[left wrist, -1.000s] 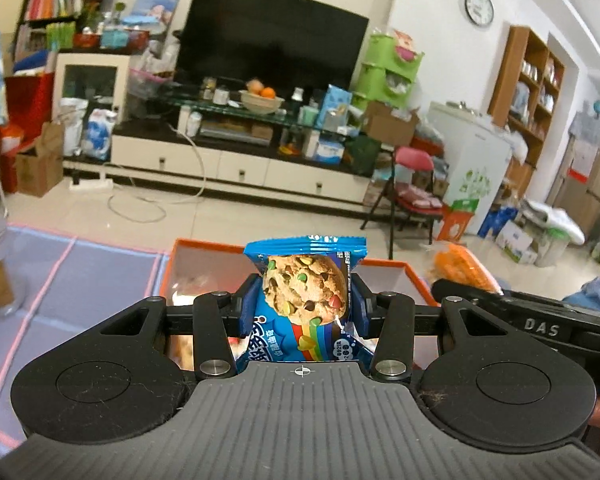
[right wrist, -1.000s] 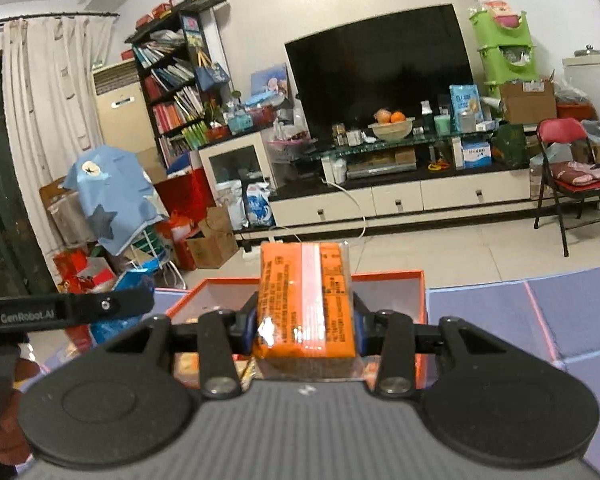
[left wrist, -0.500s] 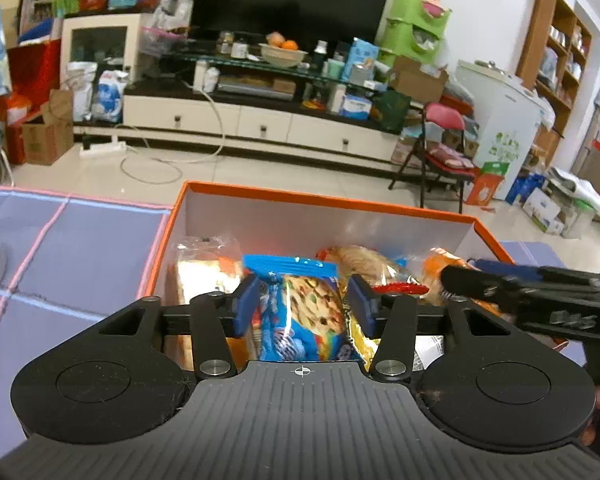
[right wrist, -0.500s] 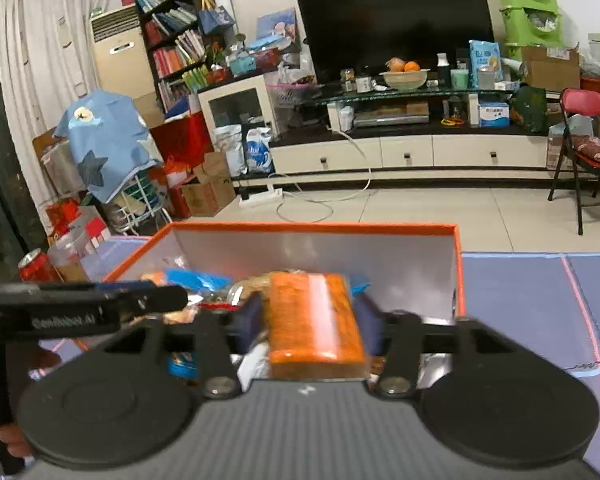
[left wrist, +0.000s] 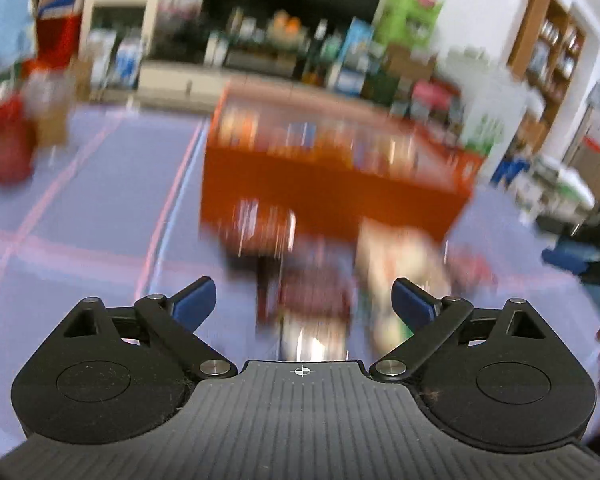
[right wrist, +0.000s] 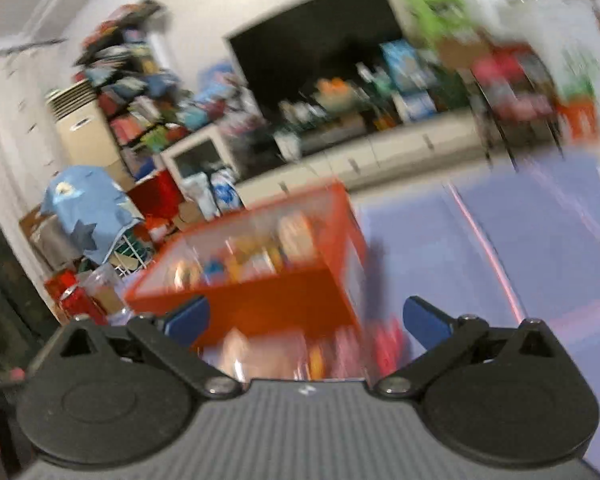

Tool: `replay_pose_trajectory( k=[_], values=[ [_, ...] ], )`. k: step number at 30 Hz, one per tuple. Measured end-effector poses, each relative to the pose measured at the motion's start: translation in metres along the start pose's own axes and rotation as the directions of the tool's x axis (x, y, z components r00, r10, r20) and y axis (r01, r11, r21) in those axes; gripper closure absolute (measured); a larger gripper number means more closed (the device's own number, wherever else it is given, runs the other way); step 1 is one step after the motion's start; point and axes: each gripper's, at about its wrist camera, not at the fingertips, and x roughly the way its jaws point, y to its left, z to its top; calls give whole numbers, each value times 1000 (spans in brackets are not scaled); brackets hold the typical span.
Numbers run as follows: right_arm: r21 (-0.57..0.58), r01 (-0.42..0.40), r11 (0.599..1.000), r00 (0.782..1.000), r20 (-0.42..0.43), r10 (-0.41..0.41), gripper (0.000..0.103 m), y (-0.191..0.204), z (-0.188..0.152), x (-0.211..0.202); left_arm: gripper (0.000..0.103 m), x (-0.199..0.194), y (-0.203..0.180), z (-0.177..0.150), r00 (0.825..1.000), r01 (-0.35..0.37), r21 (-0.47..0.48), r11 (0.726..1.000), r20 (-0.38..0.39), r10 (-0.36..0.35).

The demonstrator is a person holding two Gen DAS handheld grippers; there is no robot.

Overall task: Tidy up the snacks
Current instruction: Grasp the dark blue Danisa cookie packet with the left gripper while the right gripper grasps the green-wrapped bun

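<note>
Both views motion-blurred. Left hand-held gripper [left wrist: 303, 300]: jaws opening, pads gripping nothing. Right hand-held gripper [right wrist: 305, 317]: jaws opening, likewise gripping nothing. Orange box [left wrist: 332, 176] sits on the purple counter [left wrist: 100, 184], snacks inside [right wrist: 260, 256]. More snack packets [left wrist: 316, 280] lie just in front of the box, too blurred to identify.

Orange box [left wrist: 332, 184], purple mat [left wrist: 100, 208] with pink lines, blue-tipped black tool [left wrist: 304, 300]
</note>
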Motion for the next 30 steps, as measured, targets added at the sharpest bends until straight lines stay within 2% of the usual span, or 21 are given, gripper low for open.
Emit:
replay_pose_trajectory(
  k=[2,4,7,10,12,13,14,15,16,17,20,24,25,30],
  values=[
    [75,19,997,999,-37,-16,1,-19,-13,-8,34,-1,-2,-23,998,-8,-2,1000,-57,8],
    [54,51,997,997,-60,-48,1,-26,-20,-12,35,-1,-6,-33,997,-16,13,1000,-81,17],
    [-27,96,995,994,-49,-97,1,-27,-23,-19,34,2,-17,-26,997,-24,61,998,-66,28],
    [-6,97,995,994,-52,-98,1,-36,-20,-20,35,25,-23,-13,996,-55,100,993,-70,63],
    [42,69,997,996,-58,-67,1,-39,-18,-17,44,42,-21,-8,992,-78,120,990,-88,89],
    [56,56,997,997,-60,-53,1,-38,-19,-16,56,51,-22,-7,990,-85,137,987,-104,100],
    [56,44,997,997,-63,-40,1,-36,-20,-15,62,58,-22,-7,988,-84,147,986,-118,102],
    [44,34,998,997,-66,-31,1,-32,-20,-14,71,58,-22,-8,989,-94,169,981,-101,112],
    [28,29,999,997,-71,-27,1,-27,-19,-11,87,56,-23,-10,987,-99,180,979,-105,119],
    [8,27,1000,997,-78,-26,1,-22,-20,-9,88,52,-24,-12,986,-106,185,977,-109,128],
    [-53,10,999,992,-122,-16,1,-8,-25,2,90,29,-21,-27,984,-99,175,980,-128,122],
    [-158,-38,987,983,-182,9,1,24,-37,21,83,15,-20,-45,982,-132,205,970,-105,156],
    [-194,-51,980,981,-195,12,1,36,-41,27,77,15,-19,-45,983,-133,195,972,-100,155],
    [-324,-83,943,968,-250,-1,1,85,-65,58,67,11,-4,-37,992,-76,83,994,-91,84]
  ],
)
